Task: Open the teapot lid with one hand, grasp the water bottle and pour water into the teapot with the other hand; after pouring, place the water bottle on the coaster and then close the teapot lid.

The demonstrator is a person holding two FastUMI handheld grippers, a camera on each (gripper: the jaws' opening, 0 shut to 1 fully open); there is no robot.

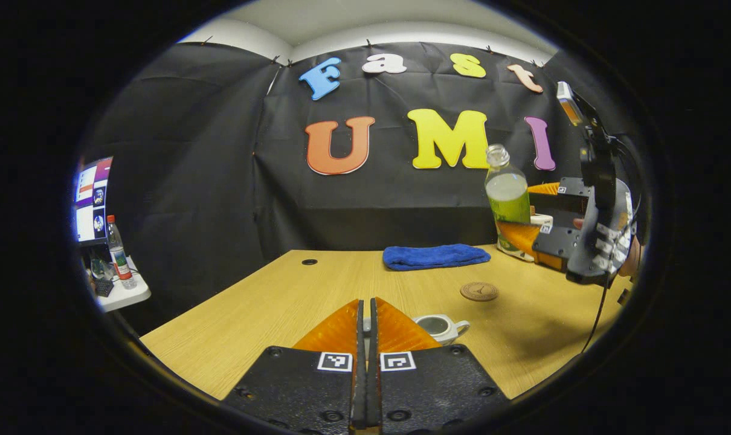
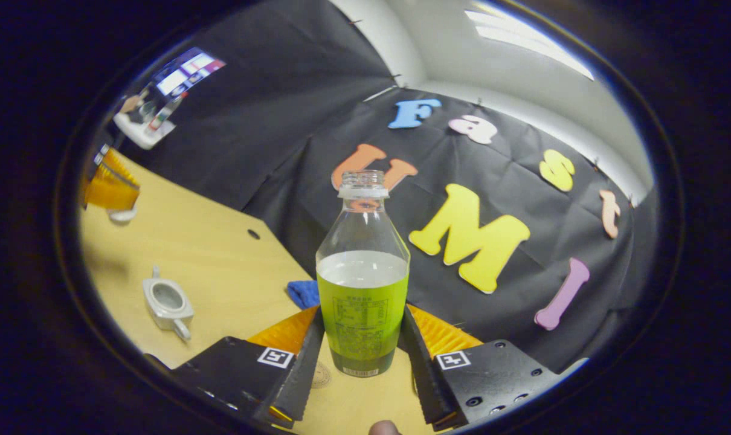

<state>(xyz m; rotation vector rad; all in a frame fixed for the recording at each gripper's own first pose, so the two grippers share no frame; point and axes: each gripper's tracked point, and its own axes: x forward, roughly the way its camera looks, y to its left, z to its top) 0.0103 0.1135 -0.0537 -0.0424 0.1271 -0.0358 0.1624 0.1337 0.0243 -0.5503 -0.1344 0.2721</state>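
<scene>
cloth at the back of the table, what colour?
Blue: the folded cloth lies near the table's far edge, clearest in the left gripper view.

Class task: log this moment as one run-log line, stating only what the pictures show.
right hand-held gripper: shut on water bottle, lifted, uncapped | left hand-held gripper: shut, holding lid | teapot: open | coaster: bare

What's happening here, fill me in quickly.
A person is working with two handheld grippers at a wooden table. The right gripper is clamped on an uncapped water bottle, held in the air, still part full. The left gripper is closed above the teapot, apparently holding something small, probably the lid, since the teapot sits open. The coaster is bare, and a blue towel lies farther back.
</scene>
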